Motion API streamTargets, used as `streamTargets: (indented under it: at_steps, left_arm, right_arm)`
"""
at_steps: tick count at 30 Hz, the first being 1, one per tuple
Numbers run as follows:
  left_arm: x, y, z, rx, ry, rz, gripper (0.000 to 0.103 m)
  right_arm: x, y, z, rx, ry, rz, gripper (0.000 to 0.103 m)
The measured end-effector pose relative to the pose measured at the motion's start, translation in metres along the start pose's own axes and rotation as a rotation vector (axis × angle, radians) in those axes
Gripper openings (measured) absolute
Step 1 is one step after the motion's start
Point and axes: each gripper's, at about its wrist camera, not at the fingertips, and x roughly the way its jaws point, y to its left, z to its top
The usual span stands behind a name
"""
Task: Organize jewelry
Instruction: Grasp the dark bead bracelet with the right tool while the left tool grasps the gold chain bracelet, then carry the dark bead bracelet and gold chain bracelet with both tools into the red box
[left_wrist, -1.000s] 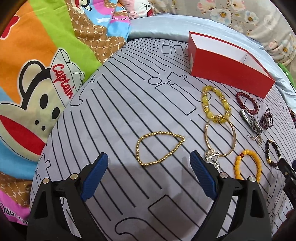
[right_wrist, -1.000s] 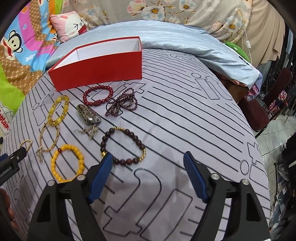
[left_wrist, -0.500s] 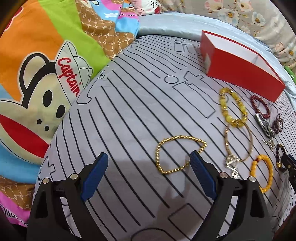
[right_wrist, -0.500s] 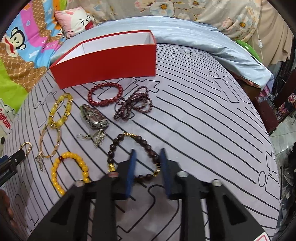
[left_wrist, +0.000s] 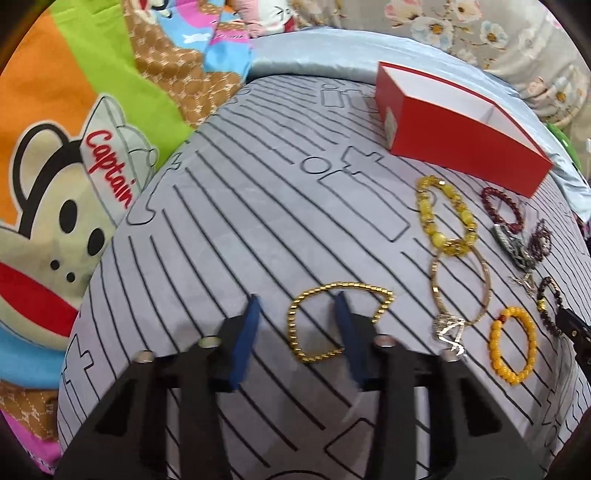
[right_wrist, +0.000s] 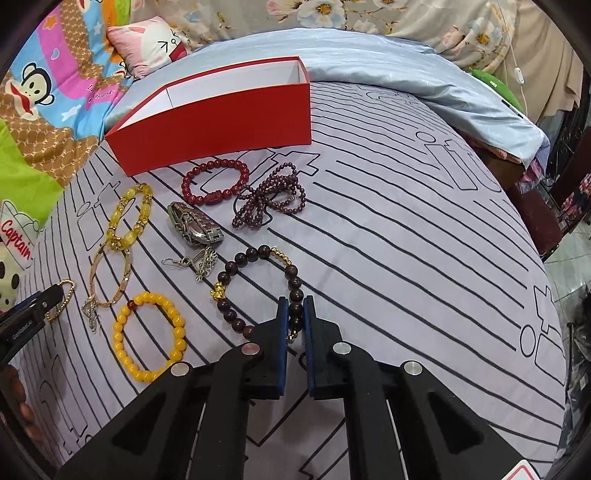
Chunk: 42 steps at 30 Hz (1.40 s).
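A gold bead-chain bracelet (left_wrist: 369, 287) lies on the grey striped sheet. My left gripper (left_wrist: 297, 297) is over it with its jaws closing. The chain's left side lies between the blue pads (left_wrist: 245, 343), and they do not press on it. The right pad sits inside the loop. My right gripper (right_wrist: 295, 317) is shut on the near side of a dark brown bead bracelet (right_wrist: 253, 254) with gold beads. A red open box (right_wrist: 221, 122) (left_wrist: 461, 147) with a white inside stands at the back of the sheet.
Left of the dark bracelet lie a yellow bead bracelet (right_wrist: 176, 325), a gold bangle (right_wrist: 127, 273), an amber bracelet (right_wrist: 146, 206), a metal watch (right_wrist: 192, 225), a red bead bracelet (right_wrist: 192, 192) and a purple bead strand (right_wrist: 266, 199). Cartoon bedding (left_wrist: 74, 184) borders the left.
The right jaws went from wide open to shut on the dark bead bracelet. The left jaws stayed wide, then narrowed around the left side of the gold chain.
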Motion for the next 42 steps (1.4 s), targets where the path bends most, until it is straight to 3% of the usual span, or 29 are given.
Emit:
streamTargets:
  at_steps: [2,3,11,19,24,31,36,42]
  left_arm:
    - [-0.001,-0.004,-0.001,0.009,0.004,-0.029,0.006]
    - [-0.002,-0.005,-0.001,0.010,0.008,-0.041,0.004]
    - [-0.028,-0.020,-0.002,0.036,-0.029,-0.089,0.004]
    - [-0.075,-0.051,0.022,0.110,-0.121,-0.147,0.003]
    - [-0.093,-0.073,0.056,0.152,-0.188,-0.160,0.003]
    - [-0.100,-0.103,0.126,0.182,-0.290,-0.168,0.003]
    - [-0.076,-0.119,0.174,0.180,-0.294,-0.176,0.003]
    - [-0.020,-0.138,0.217,0.187,-0.241,-0.165,0.004]
  right_arm:
    - [-0.002,-0.001,-0.001,0.004,0.001,0.002,0.007]
    - [-0.003,-0.002,-0.002,0.005,0.002,0.003,0.007]
    - [-0.024,-0.008,-0.002,0.016,-0.026,0.012,0.007]
    - [-0.059,-0.012,0.017,0.005,-0.110,0.034,0.007]
    - [-0.078,-0.014,0.050,0.005,-0.165,0.096,0.007]
    - [-0.086,-0.004,0.126,-0.021,-0.241,0.158,0.007]
    - [-0.068,0.011,0.175,-0.062,-0.265,0.133,0.007]
    - [-0.010,0.021,0.223,-0.053,-0.196,0.171,0.007]
